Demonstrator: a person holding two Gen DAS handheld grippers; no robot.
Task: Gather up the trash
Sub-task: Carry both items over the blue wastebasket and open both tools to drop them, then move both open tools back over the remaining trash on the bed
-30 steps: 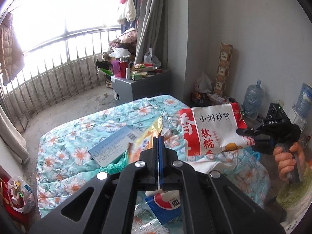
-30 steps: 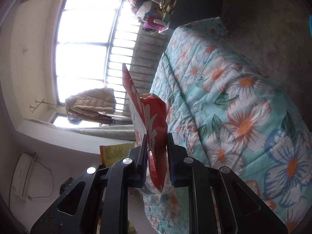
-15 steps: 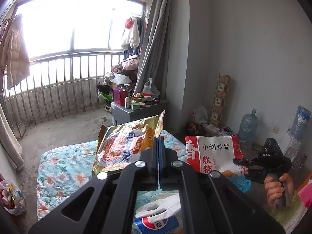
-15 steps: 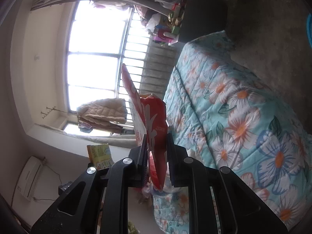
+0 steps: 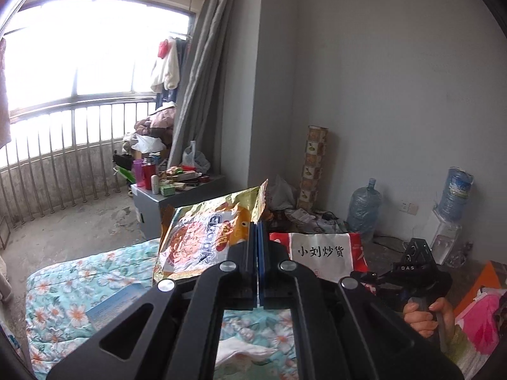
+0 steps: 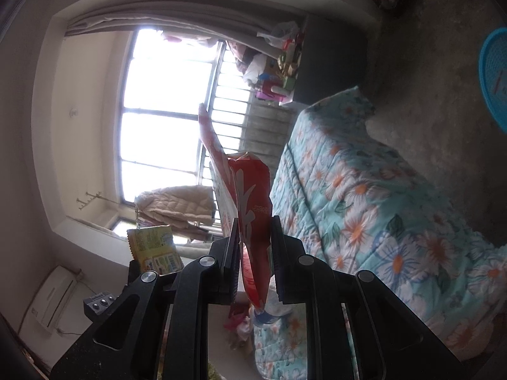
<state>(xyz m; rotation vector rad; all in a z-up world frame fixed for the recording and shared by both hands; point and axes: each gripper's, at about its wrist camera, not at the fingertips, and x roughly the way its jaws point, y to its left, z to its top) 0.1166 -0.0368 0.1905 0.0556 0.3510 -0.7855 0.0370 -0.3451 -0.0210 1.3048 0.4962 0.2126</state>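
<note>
My left gripper (image 5: pixel 257 231) is shut on the edge of a gold and orange snack bag (image 5: pixel 202 240), which hangs in the air above the floral quilt (image 5: pixel 63 291). To its right a red and white snack bag (image 5: pixel 320 253) is held up by my right gripper (image 5: pixel 358 274), with a hand (image 5: pixel 424 315) on its grip. In the right wrist view the right gripper (image 6: pixel 253 231) is shut on that red bag (image 6: pixel 250 196), seen edge-on. The gold bag (image 6: pixel 153 248) shows at the left there. A blue leaflet (image 5: pixel 114 300) and a white wrapper (image 5: pixel 244 353) lie on the quilt.
A grey cabinet (image 5: pixel 155 212) crowded with bottles stands behind the bed by the window railing. Two water jugs (image 5: pixel 362 209), a tall printed tube (image 5: pixel 312 167) and floor clutter line the right wall. A blue basket (image 6: pixel 494 72) sits on the floor. Pink and orange bags (image 5: pixel 478 313) lie at the right.
Both grippers have risen from the quilt. The gold bag came up off the bed in my left gripper, and the red bag moved up with the right one.
</note>
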